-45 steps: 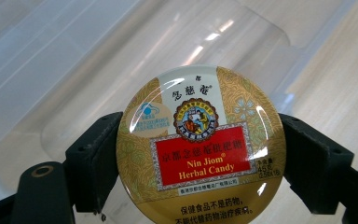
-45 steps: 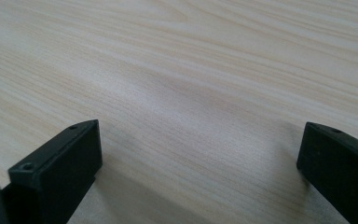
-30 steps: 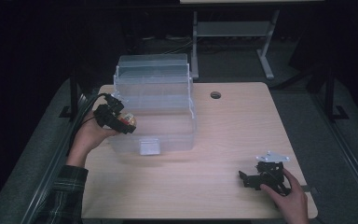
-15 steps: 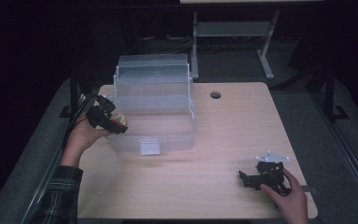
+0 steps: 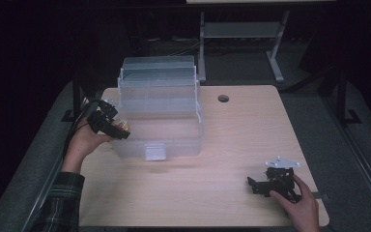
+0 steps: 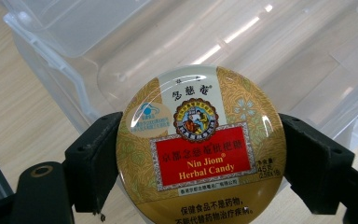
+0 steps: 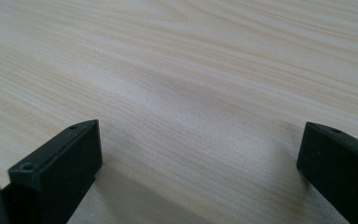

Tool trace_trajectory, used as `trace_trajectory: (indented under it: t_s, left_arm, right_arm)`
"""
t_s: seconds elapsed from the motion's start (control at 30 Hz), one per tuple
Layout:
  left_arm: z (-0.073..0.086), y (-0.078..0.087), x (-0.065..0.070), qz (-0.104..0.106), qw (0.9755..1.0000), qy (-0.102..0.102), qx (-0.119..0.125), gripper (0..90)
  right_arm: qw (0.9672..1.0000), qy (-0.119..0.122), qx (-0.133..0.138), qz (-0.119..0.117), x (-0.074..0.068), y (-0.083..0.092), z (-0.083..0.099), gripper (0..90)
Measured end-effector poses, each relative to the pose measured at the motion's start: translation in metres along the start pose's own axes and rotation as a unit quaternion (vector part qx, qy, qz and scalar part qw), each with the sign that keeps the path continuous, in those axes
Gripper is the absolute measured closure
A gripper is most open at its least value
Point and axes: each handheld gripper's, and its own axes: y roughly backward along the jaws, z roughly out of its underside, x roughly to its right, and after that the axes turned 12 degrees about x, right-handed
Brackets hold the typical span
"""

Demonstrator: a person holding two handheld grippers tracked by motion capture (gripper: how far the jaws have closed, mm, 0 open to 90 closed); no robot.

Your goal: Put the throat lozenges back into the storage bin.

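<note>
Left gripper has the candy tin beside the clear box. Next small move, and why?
Probably carry the candy tin up over the clear box wall to its open compartment: the left gripper clamps the tin at the box's left side, outside it. The right gripper rests open on the table.

Overhead light is falling on the bench (image 5: pixel 212 145) while the surroundings are staying dark and grainy, glare is streaking the clear box (image 6: pixel 261 56), and the near jaws are blurring.
</note>
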Motion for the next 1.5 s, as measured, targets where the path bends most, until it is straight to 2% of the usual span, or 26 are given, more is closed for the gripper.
trace_trajectory:
  t_s: [0.43, 0.7, 0.8, 0.97, 1.17, 1.33, 1.5]
  left_arm:
    - [-0.001, 0.0, 0.0, 0.0, 1.0, -0.002, 0.0, 18.5]
    - [-0.001, 0.01, 0.005, 0.006, 0.9998, -0.001, 0.02, 18.6]
    - [0.0, 0.015, 0.009, 0.01, 0.9995, 0.003, 0.031, 18.6]
    - [0.003, 0.024, 0.017, 0.014, 0.9987, -0.001, 0.05, 18.8]
    - [0.013, 0.035, 0.027, 0.02, 0.997, 0.001, 0.074, 19.1]
    - [0.023, 0.041, 0.037, 0.025, 0.9966, -0.006, 0.079, 19.1]
    - [0.033, 0.042, 0.044, 0.03, 0.9958, -0.001, 0.087, 19.1]
  right_arm:
    - [1.0, 0.0, 0.0, 0.0, 0.0, 0.0, 0.0, 0.0]
    - [1.0, 0.0, 0.0, 0.0, 0.0, 0.0, 0.0, 0.0]
    - [1.0, 0.0, 0.0, 0.0, 0.0, 0.0, 0.0, 0.0]
    - [1.0, 0.0, 0.0, 0.0, 0.0, 0.0, 0.0, 0.0]
    - [1.0, 0.0, 0.0, 0.001, 0.0, 0.0, 0.0, 0.0]
    - [1.0, 0.0, 0.0, 0.001, 0.0, 0.0, 0.0, 0.0]
    - [1.0, 0.0, 0.0, -0.001, 0.0, 0.0, 0.0, 0.0]
